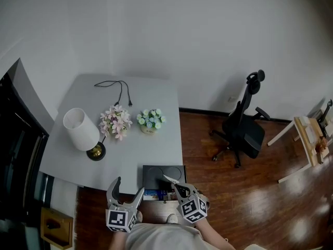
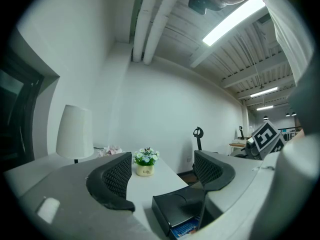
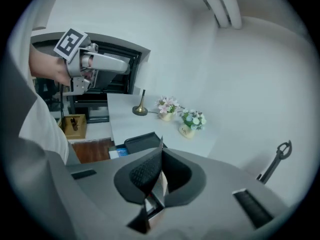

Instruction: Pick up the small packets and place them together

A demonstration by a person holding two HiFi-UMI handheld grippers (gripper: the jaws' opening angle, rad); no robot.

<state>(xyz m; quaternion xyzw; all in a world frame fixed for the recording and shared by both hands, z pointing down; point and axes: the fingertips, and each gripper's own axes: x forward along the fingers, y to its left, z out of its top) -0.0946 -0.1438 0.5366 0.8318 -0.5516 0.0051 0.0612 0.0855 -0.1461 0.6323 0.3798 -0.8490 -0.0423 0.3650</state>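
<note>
My right gripper [image 1: 174, 184] [image 3: 161, 156] is held low in front of the table's near edge, shut on a small thin packet [image 1: 168, 179] [image 3: 161, 143] whose pale pointed end sticks out past the jaws. Just ahead of it is a black drawer-like box [image 1: 164, 175] [image 3: 142, 141] [image 2: 182, 206] at the table's front edge, with blue printed packets [image 1: 156, 194] [image 2: 186, 228] showing under it. My left gripper [image 1: 125, 187] [image 2: 165, 176] hovers to the left of the box, open with nothing between its fingers.
On the grey table [image 1: 151, 103] stand a white-shaded lamp [image 1: 82, 130], pink flowers [image 1: 115, 121], a small pot of blue-white flowers [image 1: 150, 121] and a black cable [image 1: 118, 90]. A black office chair [image 1: 244, 124] stands on the wooden floor at right, a wooden box [image 1: 56, 225] at lower left.
</note>
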